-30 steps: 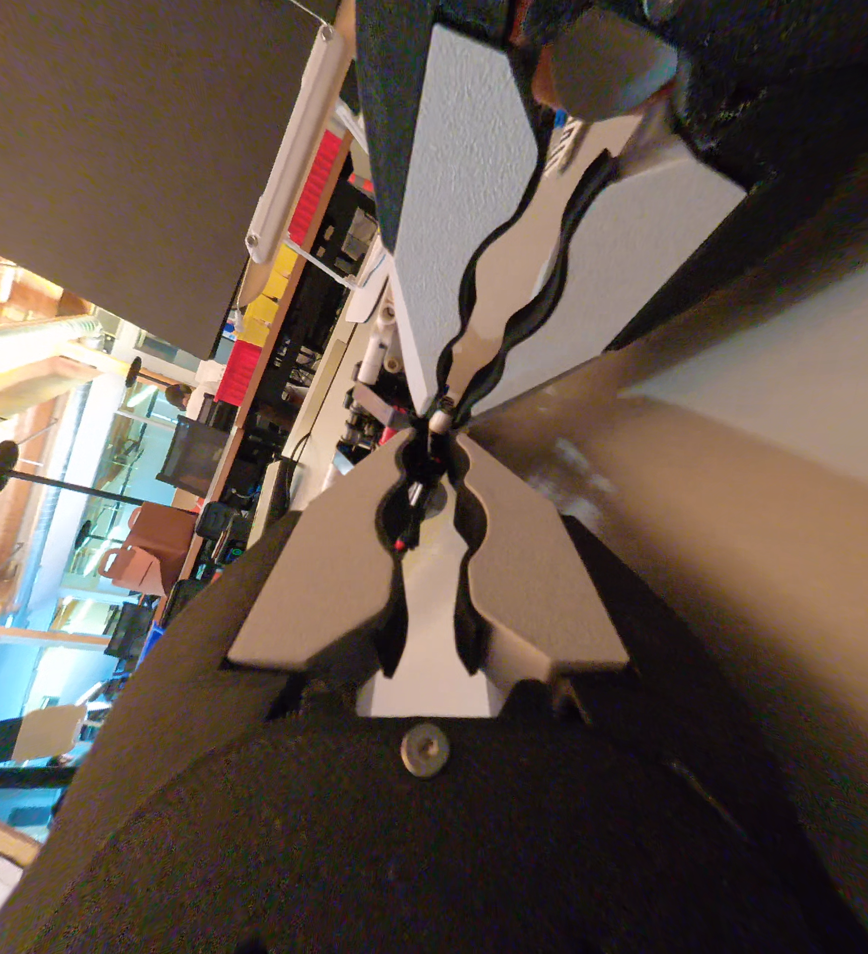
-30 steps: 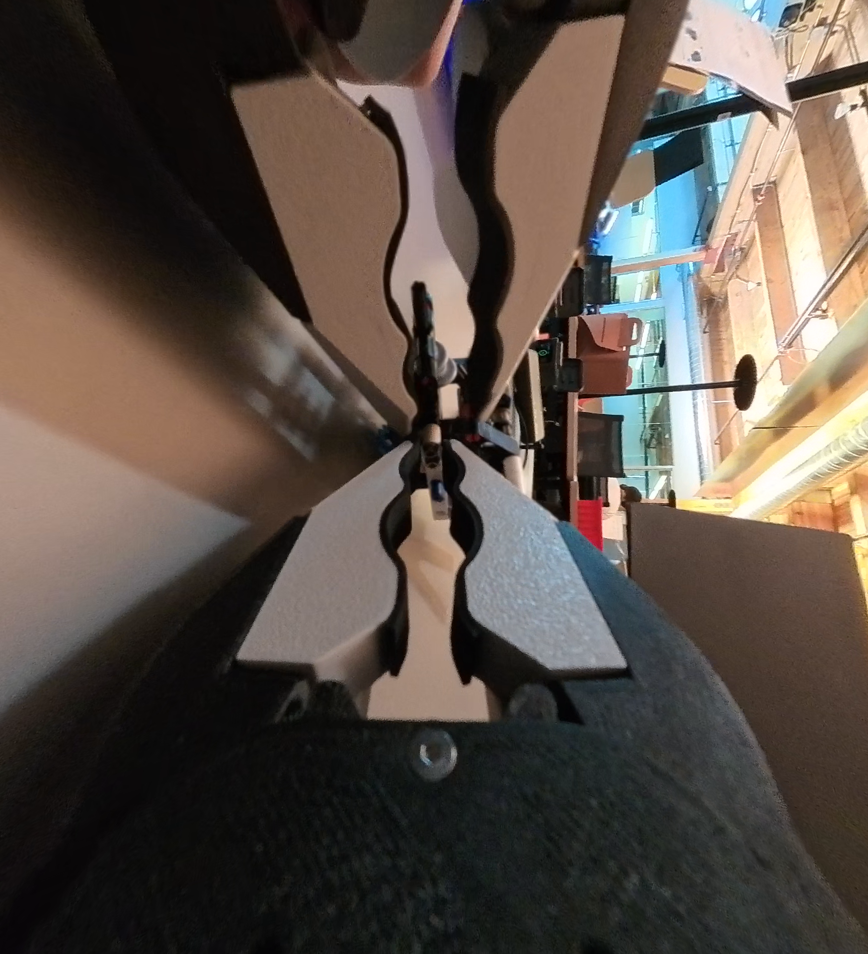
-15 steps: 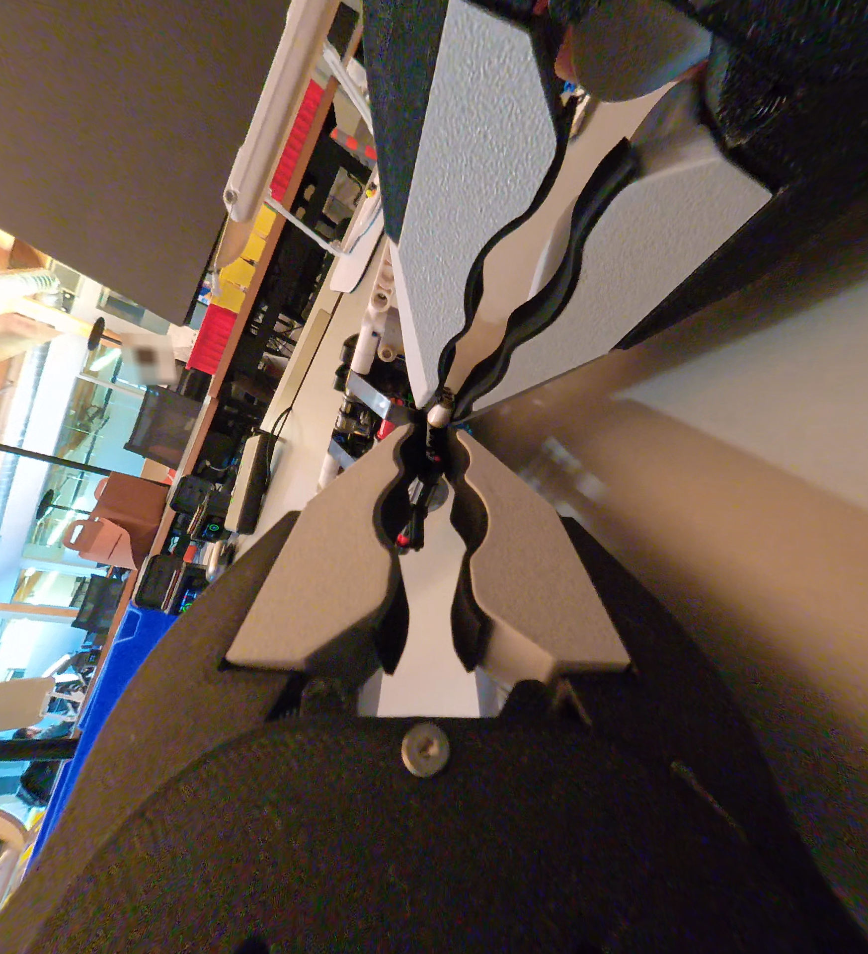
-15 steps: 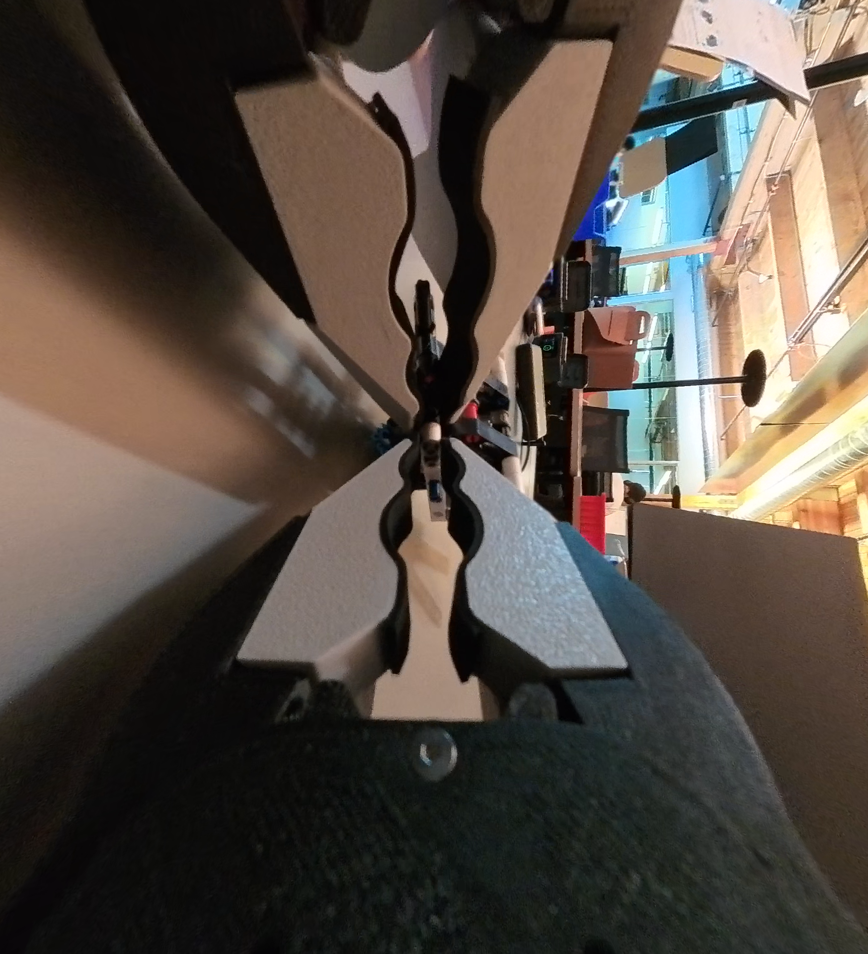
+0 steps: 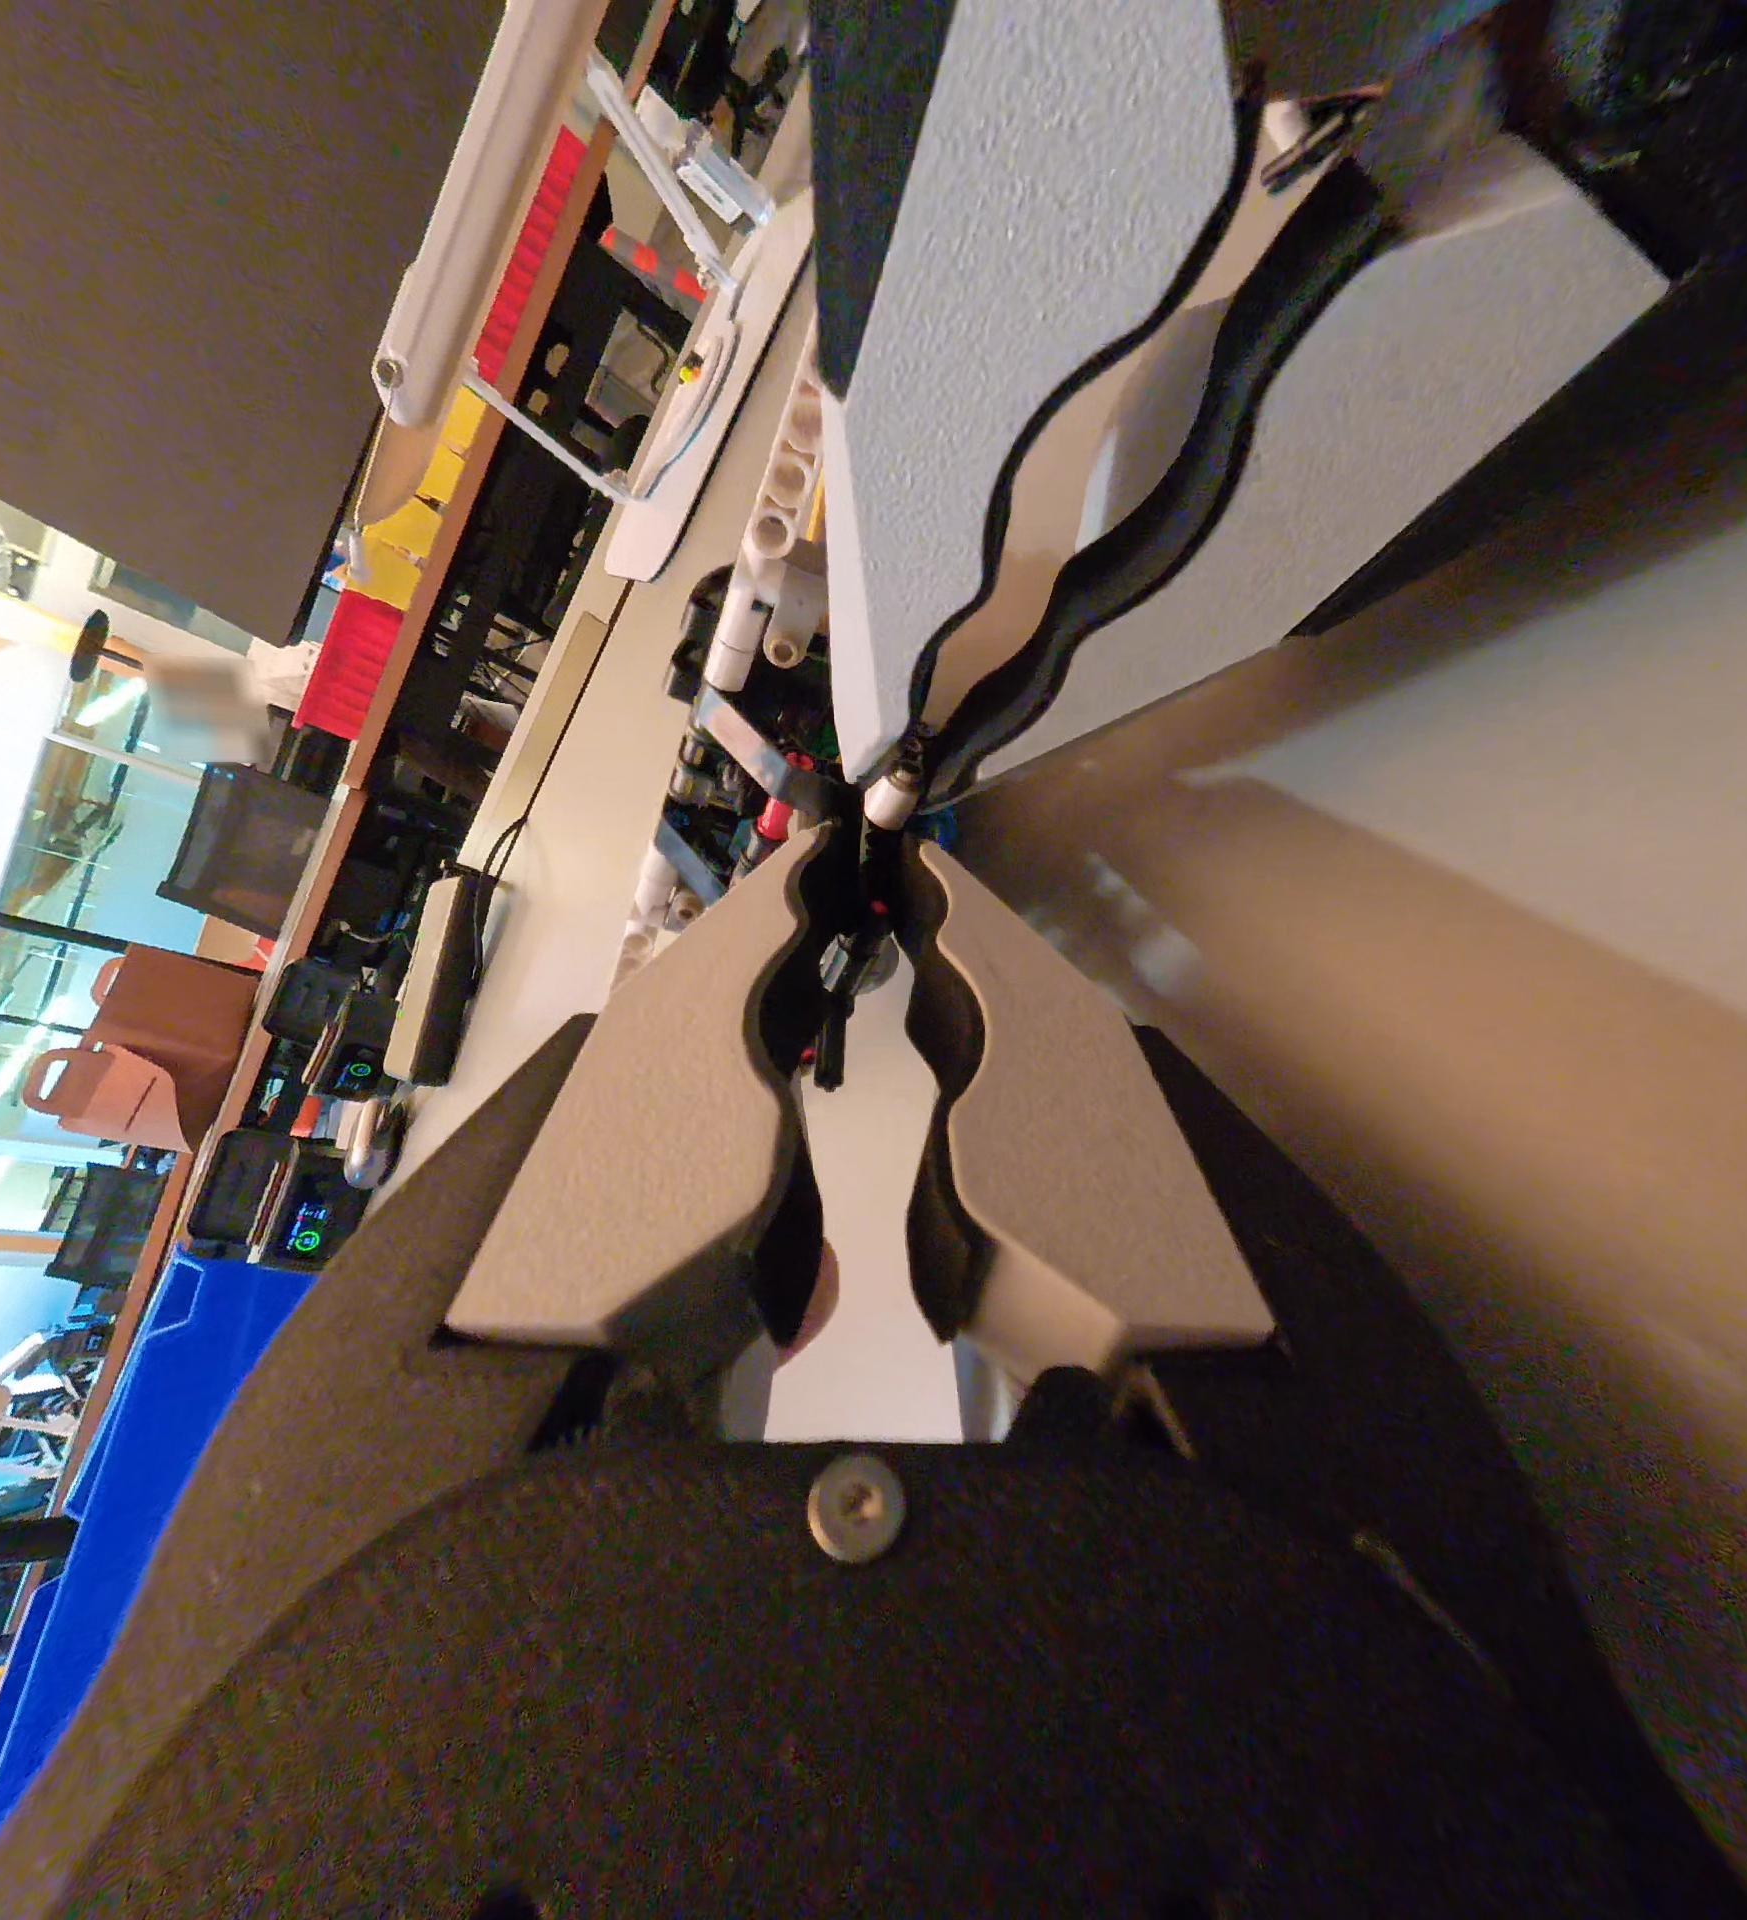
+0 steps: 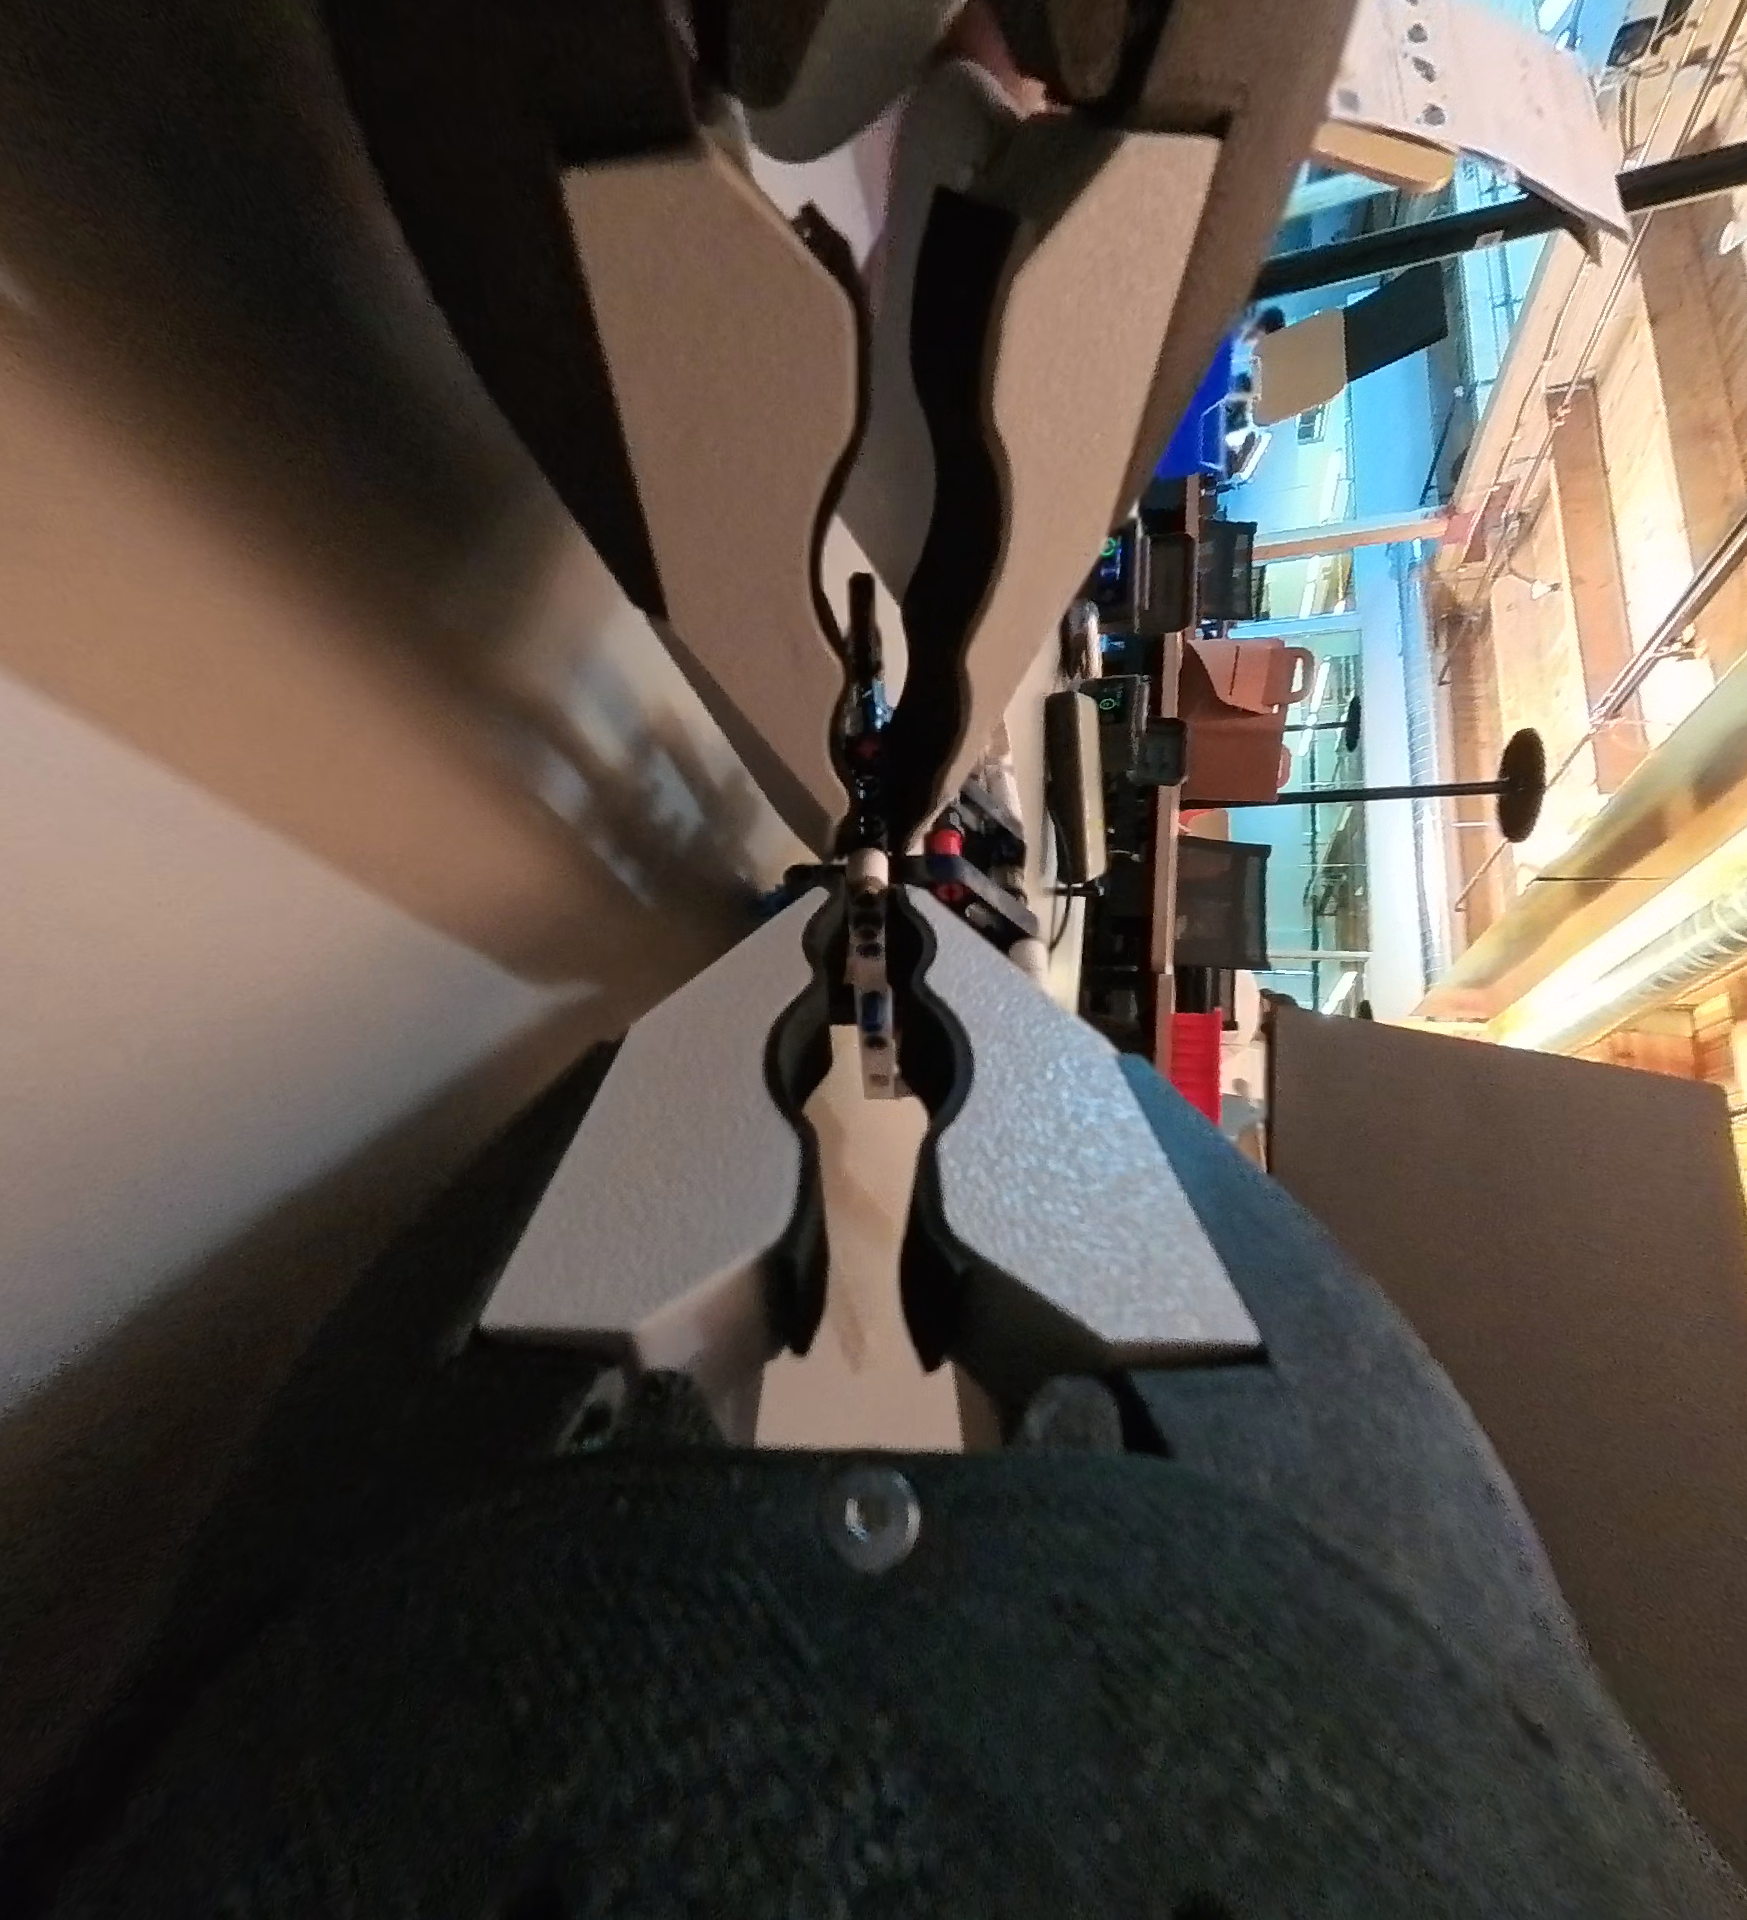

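Observation:
My two grippers face each other tip to tip. In the left wrist view, my left gripper [image 5: 867, 842] is shut on a thin black building-toy piece [image 5: 841, 987] with red pins, which lies lengthwise between the pads. My right gripper [image 5: 913, 753] comes in from above. A small white round bush [image 5: 890, 798] sits where the tips meet. In the right wrist view, my right gripper [image 6: 866, 896] is shut on a white holed beam [image 6: 874, 1003] with a blue pin. The left gripper [image 6: 874, 821] stands above it with the black piece [image 6: 864, 675]. The two pieces meet end to end at the bush [image 6: 866, 864].
The views are tilted sideways. A white table [image 5: 578, 831] behind the tips carries a grey, white and black toy assembly [image 5: 734, 727], a power pack [image 5: 438, 977] and small screen devices [image 5: 313, 1226]. A blue bin [image 5: 121, 1455] and a dark panel [image 5: 152, 260] are at the left. Only a small space, under 4 cm, lies between the two pairs of fingers.
Both grippers stay shut on their pieces, tip to tip. The pair has shifted and turned, so the background slid and a blue bin came into the left view.

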